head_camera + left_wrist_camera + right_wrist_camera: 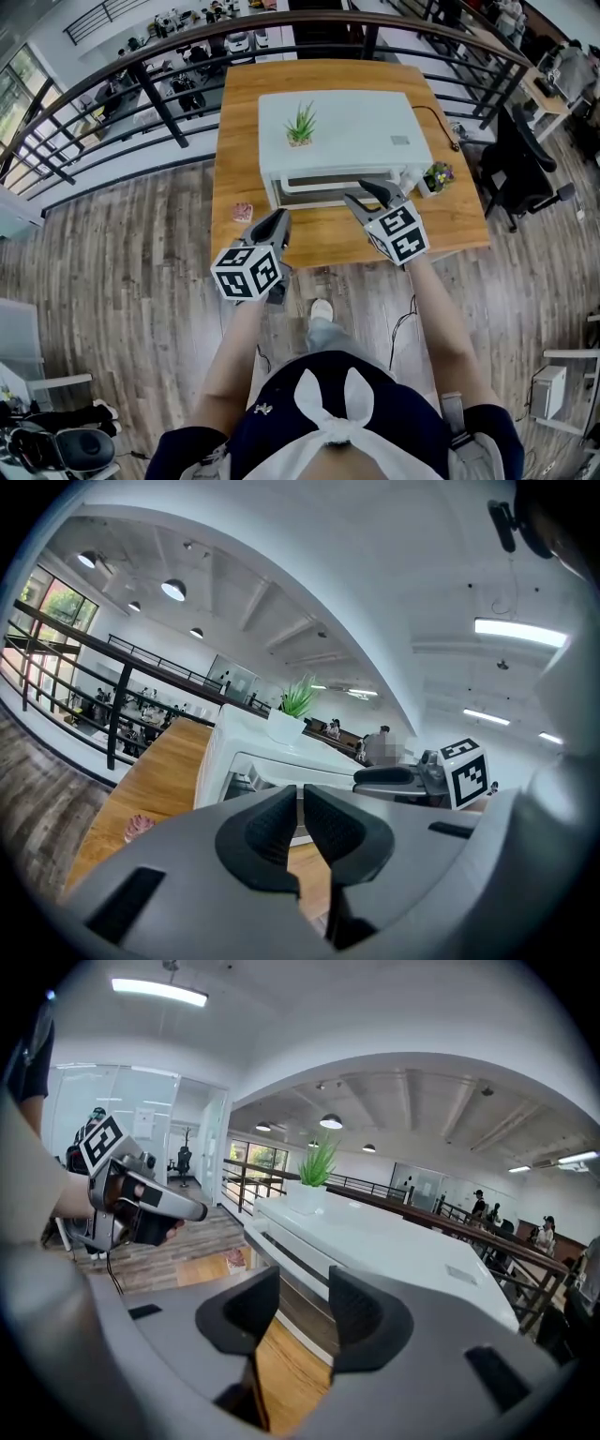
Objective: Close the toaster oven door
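Note:
A white toaster oven (pixel 347 131) stands on the wooden table (pixel 450 225), and its glass door (pixel 323 185) sits upright against the front. My right gripper (pixel 367 199) hangs just in front of the door's right end. It is open, and nothing is between its fingers in the right gripper view (pixel 305 1302); the oven (pixel 375 1241) lies beyond them. My left gripper (pixel 278 223) hovers over the table's front edge, left of the door, shut and empty. The left gripper view shows the closed pair (pixel 302 810) aimed at the oven's front (pixel 253 752).
A small potted plant (pixel 301 127) stands on the oven's top. A little flower pot (pixel 437 176) sits at the oven's right, and a pink object (pixel 243 212) lies on the table at its left. A black railing (pixel 169 112) runs behind the table. The floor is wood.

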A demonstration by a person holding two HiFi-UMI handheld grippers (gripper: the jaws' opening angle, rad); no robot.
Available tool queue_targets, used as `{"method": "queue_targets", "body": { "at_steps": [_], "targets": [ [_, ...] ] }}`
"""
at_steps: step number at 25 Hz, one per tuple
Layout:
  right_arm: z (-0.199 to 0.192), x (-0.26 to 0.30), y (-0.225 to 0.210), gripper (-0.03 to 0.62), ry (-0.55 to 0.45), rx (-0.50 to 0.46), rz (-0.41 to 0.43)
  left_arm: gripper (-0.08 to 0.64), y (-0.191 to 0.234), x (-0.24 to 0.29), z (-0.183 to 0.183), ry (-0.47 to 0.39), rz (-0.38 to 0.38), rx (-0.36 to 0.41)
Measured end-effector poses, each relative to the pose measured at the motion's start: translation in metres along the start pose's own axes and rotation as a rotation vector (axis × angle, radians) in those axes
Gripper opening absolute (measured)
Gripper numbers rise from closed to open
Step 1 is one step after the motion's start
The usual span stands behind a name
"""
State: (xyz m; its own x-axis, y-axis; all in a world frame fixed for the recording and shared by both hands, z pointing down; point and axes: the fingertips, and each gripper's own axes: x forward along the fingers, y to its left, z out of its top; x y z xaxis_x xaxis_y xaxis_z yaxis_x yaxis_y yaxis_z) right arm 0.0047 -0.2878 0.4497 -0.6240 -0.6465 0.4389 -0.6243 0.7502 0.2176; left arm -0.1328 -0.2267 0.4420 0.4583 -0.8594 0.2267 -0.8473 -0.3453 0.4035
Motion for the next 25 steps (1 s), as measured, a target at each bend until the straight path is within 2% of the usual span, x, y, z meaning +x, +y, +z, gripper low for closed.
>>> {"method": "queue_targets", "body": {
  "at_steps": [6,13,19,25],
  "targets": [
    [0.01,-0.023,0.016,0.139,-0.084,0.11,-0.016,0.038,-0.012,-0.006,0.006,-0.021,-0.012,0.023],
    [0.009,-0.04,0.034,0.056,-0.141,0.207,-0.041,0.038,-0.028,-0.015,0.01,-0.046,-0.026,0.045],
    [0.004,-0.05,0.052,0.006,-0.152,0.227,-0.043,0.038,-0.04,-0.022,0.001,-0.035,-0.029,0.086],
    [0.003,-0.059,0.076,0.005,-0.163,0.24,-0.011,0.038,-0.058,-0.028,-0.007,-0.029,-0.048,0.127]
  ]
}}
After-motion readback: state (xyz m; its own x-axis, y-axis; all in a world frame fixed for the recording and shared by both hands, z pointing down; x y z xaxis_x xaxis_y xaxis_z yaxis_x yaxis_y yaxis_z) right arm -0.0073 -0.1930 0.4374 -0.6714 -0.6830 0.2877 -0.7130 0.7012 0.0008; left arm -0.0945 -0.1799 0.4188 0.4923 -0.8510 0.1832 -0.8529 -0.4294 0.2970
